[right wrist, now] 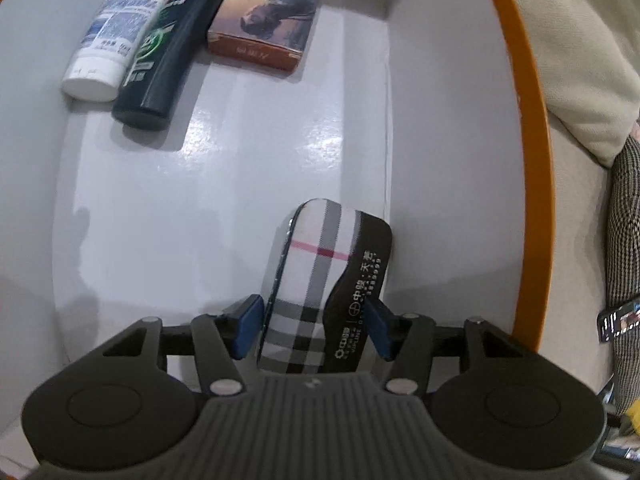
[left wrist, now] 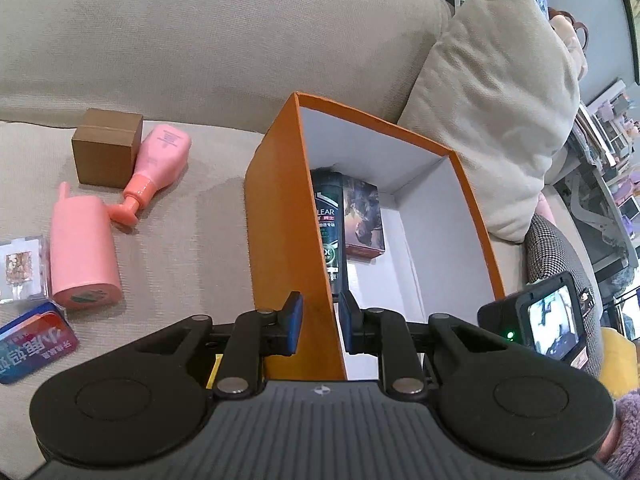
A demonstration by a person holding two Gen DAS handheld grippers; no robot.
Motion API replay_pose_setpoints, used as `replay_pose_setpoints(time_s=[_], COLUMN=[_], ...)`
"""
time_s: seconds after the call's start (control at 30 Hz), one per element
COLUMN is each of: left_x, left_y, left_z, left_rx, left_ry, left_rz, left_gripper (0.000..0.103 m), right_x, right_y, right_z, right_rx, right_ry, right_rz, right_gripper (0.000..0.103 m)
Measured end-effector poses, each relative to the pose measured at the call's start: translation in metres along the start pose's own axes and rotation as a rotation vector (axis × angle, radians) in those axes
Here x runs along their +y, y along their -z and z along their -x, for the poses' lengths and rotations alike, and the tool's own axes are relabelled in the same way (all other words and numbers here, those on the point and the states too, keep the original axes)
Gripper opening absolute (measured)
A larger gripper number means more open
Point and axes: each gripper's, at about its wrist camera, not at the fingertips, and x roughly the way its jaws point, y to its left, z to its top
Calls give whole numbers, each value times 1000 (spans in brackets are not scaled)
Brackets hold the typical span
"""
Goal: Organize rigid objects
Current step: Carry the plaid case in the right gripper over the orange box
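Lying inside the orange box (right wrist: pixel 534 184), on its white floor near the right wall, is a plaid case (right wrist: pixel 310 276) — white with grey and black bars and one thin red stripe, rounded at the far end, with a black flap carrying small white lettering along its right side. The right gripper (right wrist: pixel 312 330) straddles its near end with the blue pads set apart from its sides, so the jaws are loose around it rather than clamping; the case's near end is hidden under the gripper body.

At the box's far end lie a white tube (right wrist: pixel 108 36), a dark green bottle (right wrist: pixel 168 44) and a box with a horse picture (right wrist: pixel 268 16), side by side; the tube's top is cut off by the frame edge.

The left gripper (left wrist: pixel 319 326) pinches the box's near left wall, one pad outside and one inside, jaws narrow.

On the sofa (left wrist: pixel 200 32) to the left lie a brown carton (left wrist: pixel 106 146), a pink pump bottle (left wrist: pixel 156 170), a pink cylinder (left wrist: pixel 82 250), a clear packet (left wrist: pixel 20 270) and a blue tin (left wrist: pixel 34 340) — the last two partly cut off, their print unreadable.
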Motion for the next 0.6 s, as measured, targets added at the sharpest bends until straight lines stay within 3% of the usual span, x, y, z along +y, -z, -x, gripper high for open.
replay_pose_setpoints(time_s=[0.1, 0.37, 0.47, 0.6], left_x=[0, 0, -2, -5], left_y=[1, 2, 3, 2], left_z=[1, 2, 2, 1], left_rx=[-2, -4, -2, 0], left_ry=[4, -4, -8, -10], left_rz=[1, 6, 8, 5], left_gripper=[24, 24, 24, 24], right_x=[-4, -31, -40, -42], right_y=[3, 10, 12, 8], right_z=[2, 26, 38, 39], right_rx=[-11, -87, -126, -137], right_ry=[-19, -80, -66, -27], right_rz=[3, -31, -47, -21], right_gripper=[54, 22, 16, 15])
